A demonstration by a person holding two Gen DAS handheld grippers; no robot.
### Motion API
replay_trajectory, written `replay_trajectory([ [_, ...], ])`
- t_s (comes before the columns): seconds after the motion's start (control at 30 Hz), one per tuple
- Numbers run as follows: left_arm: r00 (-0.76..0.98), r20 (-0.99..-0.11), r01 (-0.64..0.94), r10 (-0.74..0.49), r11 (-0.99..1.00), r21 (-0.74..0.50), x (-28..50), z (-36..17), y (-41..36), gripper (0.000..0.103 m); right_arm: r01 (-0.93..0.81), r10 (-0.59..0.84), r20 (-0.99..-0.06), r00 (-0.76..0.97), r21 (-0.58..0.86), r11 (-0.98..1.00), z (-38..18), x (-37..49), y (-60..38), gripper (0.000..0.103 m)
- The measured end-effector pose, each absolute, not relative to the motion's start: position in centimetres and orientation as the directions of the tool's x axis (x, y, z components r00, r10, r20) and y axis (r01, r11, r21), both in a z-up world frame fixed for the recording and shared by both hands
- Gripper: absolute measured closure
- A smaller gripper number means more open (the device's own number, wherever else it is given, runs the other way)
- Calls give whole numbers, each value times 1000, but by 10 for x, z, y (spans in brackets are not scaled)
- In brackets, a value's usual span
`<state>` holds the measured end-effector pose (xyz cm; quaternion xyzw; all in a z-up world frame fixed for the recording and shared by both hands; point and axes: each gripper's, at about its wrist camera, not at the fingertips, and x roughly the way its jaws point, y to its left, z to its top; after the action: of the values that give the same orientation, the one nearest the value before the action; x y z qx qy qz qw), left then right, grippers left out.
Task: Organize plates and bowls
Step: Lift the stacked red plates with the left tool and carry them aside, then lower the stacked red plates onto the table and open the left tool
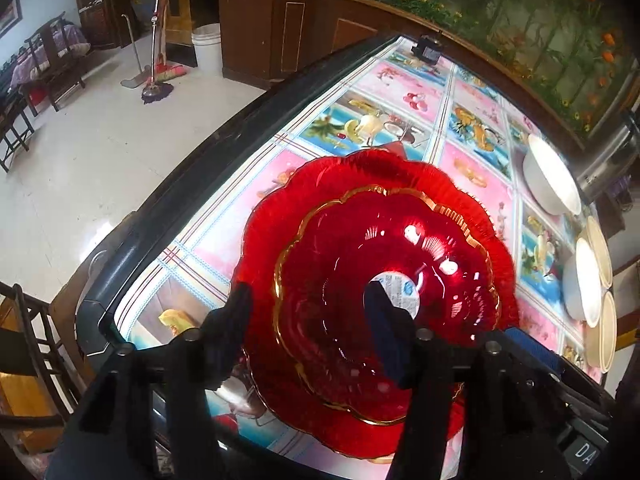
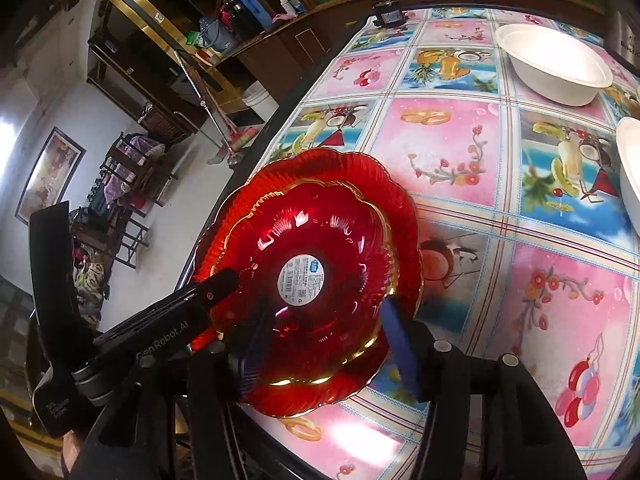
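Two red glass plates with gold rims are stacked near the table's left edge, the smaller plate (image 1: 384,264) (image 2: 316,264) lying inside the larger one (image 1: 404,172) (image 2: 360,168). My left gripper (image 1: 308,300) is open astride their near rim, one finger outside the rim and the blue-padded one over the label at the centre. My right gripper (image 2: 324,316) is also open at the near rim: one finger shows through the red glass, and the blue pad stands just outside the smaller plate's edge. In the right wrist view, the left gripper's finger (image 2: 216,288) reaches in from the left.
The table carries a fruit-patterned cloth (image 1: 400,92) (image 2: 480,160). White bowls (image 1: 552,176) (image 2: 554,64) and cream dishes (image 1: 600,248) stand along its right side. A small black object (image 1: 428,50) sits at the far end. The table's dark edge (image 1: 168,200) drops to the tiled floor on the left.
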<state>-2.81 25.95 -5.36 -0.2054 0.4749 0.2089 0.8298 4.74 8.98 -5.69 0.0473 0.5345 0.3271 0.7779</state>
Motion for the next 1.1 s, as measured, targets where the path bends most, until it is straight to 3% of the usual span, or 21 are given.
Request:
replay_trajectory([
  [0.13, 486, -861, -564, 151, 807, -177, -35, -46, 262, 44, -459, 575, -789, 216, 438, 773, -51, 45, 84, 39],
  [0.27, 539, -826, -590, 164, 774, -232, -44, -35, 262, 30, -452, 593, -770, 234, 454, 768, -45, 43, 73, 30],
  [0.57, 620, -764, -527, 178, 816, -237, -37, -12, 226, 28, -367, 673, -681, 289, 570, 735, -37, 47, 20, 28],
  [1.1, 595, -803, -239, -48, 943, -233, 50, -26, 89, 29, 8, 611, -596, 522, 719, 695, -57, 71, -152, 26],
])
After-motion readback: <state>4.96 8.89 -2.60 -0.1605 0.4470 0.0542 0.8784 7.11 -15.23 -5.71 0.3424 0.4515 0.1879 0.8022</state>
